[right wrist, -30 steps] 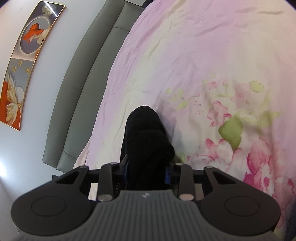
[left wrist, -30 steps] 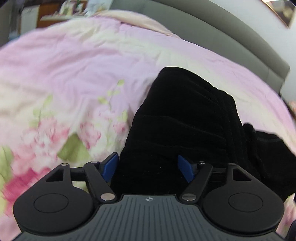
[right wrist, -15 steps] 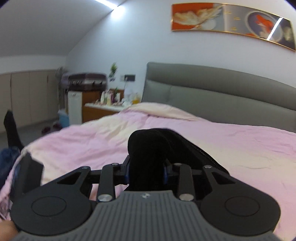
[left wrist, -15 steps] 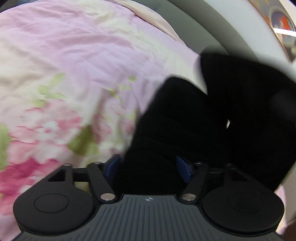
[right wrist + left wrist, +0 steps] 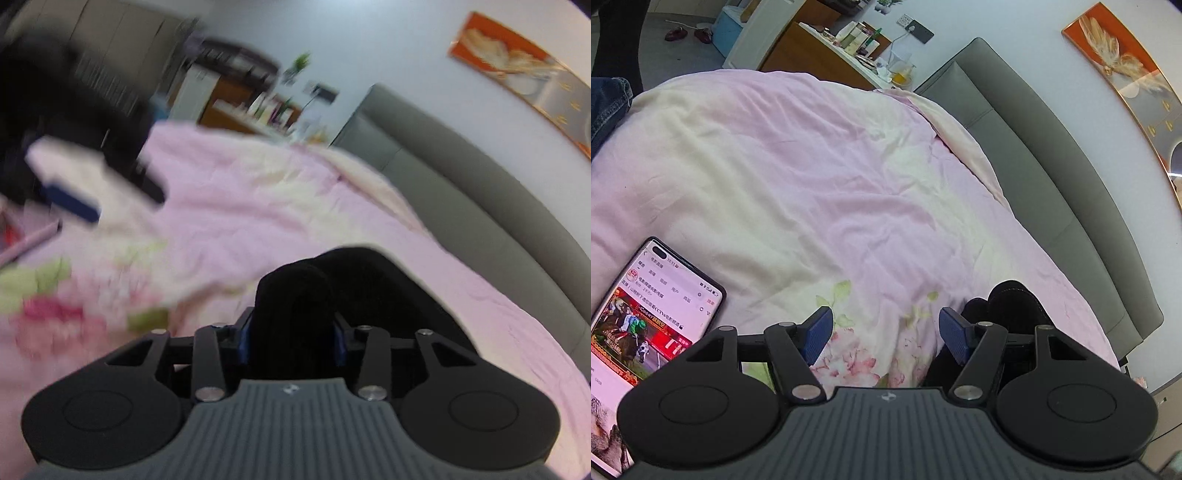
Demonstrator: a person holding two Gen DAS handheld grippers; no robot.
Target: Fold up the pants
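Note:
The black pants (image 5: 354, 291) lie bunched on the pink floral bedspread (image 5: 820, 206). My right gripper (image 5: 291, 336) is shut on a thick fold of them, with the rest trailing away toward the headboard. In the left wrist view my left gripper (image 5: 884, 332) is open and empty above the bedspread, and part of the black pants (image 5: 1004, 310) shows just right of its right finger. The left gripper also shows blurred in the right wrist view (image 5: 70, 203), at the far left.
A lit phone (image 5: 646, 332) lies on the bedspread at the left gripper's lower left. A grey padded headboard (image 5: 1052, 177) runs along the right. A wooden nightstand (image 5: 827, 51) with bottles stands beyond the bed. Jeans (image 5: 609, 107) lie at the left edge.
My left gripper has let go of the pants and pulled away from them. My right gripper still holds its fold and has swung round, its view blurred.

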